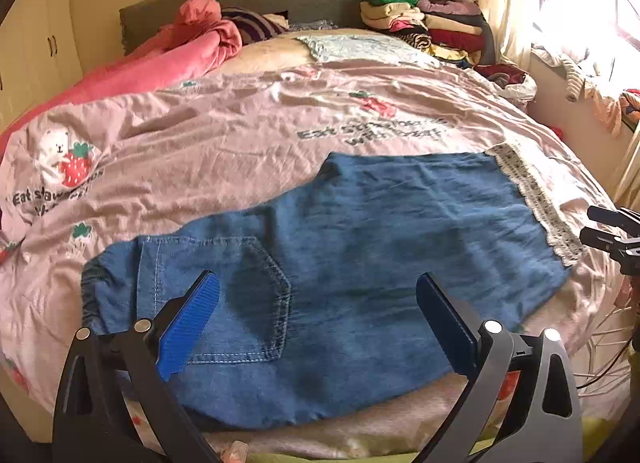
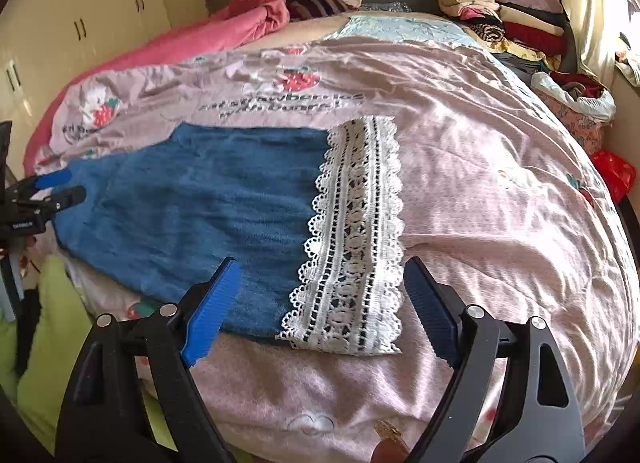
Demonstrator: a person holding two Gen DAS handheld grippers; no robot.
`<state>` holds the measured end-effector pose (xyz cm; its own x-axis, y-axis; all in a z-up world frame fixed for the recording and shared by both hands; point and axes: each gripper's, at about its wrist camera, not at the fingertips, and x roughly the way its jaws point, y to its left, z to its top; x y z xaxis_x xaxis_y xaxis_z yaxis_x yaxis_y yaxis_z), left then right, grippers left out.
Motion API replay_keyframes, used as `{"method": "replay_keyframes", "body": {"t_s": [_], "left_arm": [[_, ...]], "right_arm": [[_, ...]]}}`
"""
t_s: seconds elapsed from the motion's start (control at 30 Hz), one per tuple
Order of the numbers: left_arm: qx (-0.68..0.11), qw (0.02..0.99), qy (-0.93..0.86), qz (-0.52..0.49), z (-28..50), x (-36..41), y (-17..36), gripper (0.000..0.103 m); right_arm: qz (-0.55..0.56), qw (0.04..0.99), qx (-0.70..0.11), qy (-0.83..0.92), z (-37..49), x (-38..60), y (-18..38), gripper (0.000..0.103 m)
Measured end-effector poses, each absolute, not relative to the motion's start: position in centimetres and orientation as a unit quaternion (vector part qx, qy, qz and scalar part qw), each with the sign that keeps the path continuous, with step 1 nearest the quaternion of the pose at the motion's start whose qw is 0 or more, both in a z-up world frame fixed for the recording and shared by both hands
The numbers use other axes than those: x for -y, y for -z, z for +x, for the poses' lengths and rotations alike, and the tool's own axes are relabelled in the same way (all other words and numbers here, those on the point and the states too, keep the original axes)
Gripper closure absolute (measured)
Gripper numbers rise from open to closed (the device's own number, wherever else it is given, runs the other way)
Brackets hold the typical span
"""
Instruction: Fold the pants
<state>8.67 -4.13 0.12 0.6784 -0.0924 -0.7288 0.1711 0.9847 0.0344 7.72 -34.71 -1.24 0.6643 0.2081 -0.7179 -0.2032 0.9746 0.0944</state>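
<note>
Across the near side of the pink bedspread [image 1: 248,135] the blue pants [image 1: 360,231] lay flat, waist end on my left and white lace cuff [image 2: 356,235] on my right. Beyond the far edge the bedspread ran bare toward a pink blanket [image 1: 168,59] and the stacked clothes [image 1: 432,19]. My left gripper [image 1: 316,319] hung wide open over the back pocket [image 1: 256,299], holding nothing. My right gripper [image 2: 320,311] gaped likewise over the cuff's near edge.

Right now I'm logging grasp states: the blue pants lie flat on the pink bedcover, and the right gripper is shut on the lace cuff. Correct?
Not quite. The right gripper is open, its fingers apart either side of the lace cuff, as the right wrist view shows. The blue pants do lie flat on the pink bedcover.
</note>
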Motion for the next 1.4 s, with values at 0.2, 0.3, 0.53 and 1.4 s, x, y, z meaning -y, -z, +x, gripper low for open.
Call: {"method": "replay_keyframes", "body": {"t_s": [0.2, 0.3, 0.53, 1.4], "left_arm": [[-0.376, 0.922, 0.083, 0.050, 7.6, 5.0, -2.1, 0.005], [-0.370, 0.923, 0.088, 0.049, 7.3, 5.5, -2.7, 0.005], [-0.364, 0.924, 0.100, 0.059, 7.3, 7.3, -3.5, 0.005], [-0.420, 0.871, 0.210, 0.141, 17.1, 19.0, -0.3, 0.005]], "right_arm": [[0.015, 0.921, -0.373, -0.109, 6.8, 36.2, -0.3, 0.023], [0.016, 0.925, -0.365, -0.106, 6.4, 36.8, -0.8, 0.022], [0.025, 0.929, -0.355, -0.102, 5.1, 37.8, -1.5, 0.021], [0.089, 0.895, -0.414, -0.139, 6.2, 37.7, 4.0, 0.020]]}}
